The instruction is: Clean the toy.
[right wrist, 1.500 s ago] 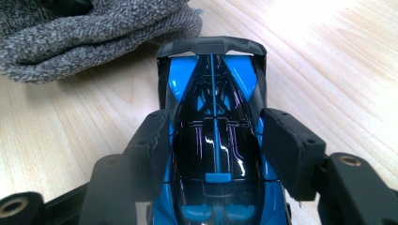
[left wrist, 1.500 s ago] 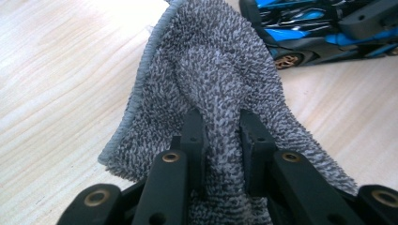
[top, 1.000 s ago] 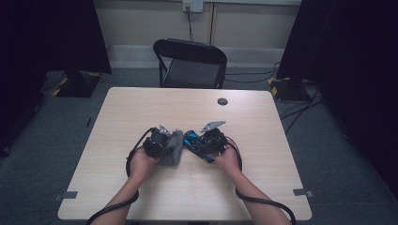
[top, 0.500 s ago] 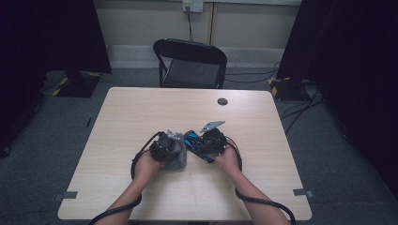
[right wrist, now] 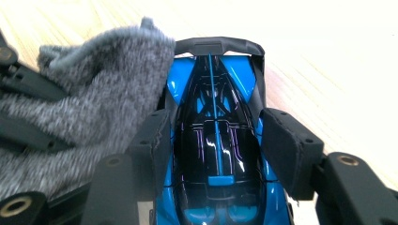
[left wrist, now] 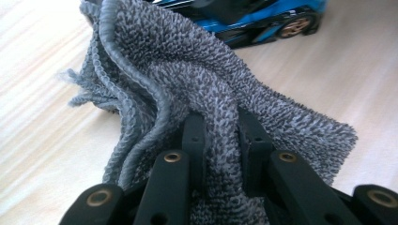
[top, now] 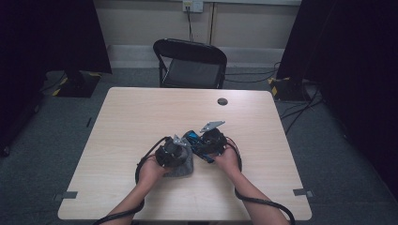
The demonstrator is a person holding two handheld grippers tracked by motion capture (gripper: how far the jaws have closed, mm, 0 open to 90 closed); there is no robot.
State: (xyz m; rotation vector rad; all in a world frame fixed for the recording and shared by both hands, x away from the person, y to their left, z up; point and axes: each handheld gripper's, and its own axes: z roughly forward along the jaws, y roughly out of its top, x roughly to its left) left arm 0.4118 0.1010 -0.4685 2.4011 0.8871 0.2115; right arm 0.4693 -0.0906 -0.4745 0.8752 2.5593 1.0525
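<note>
Right gripper (right wrist: 213, 140) was clamped across the body of the blue toy car (right wrist: 213, 122), one pad on each flank, holding it near the middle of the table (top: 141, 112). Left gripper (left wrist: 220, 136) had a fold of the grey knitted cloth (left wrist: 187, 79) pinched tight between its jaws. In the right gripper view the cloth lay against the car's side near one end. Judgement: wiping was under way, with cloth on the car at that one spot; the black roof and far flank looked not yet covered, so most of the body remained to be wiped.
</note>
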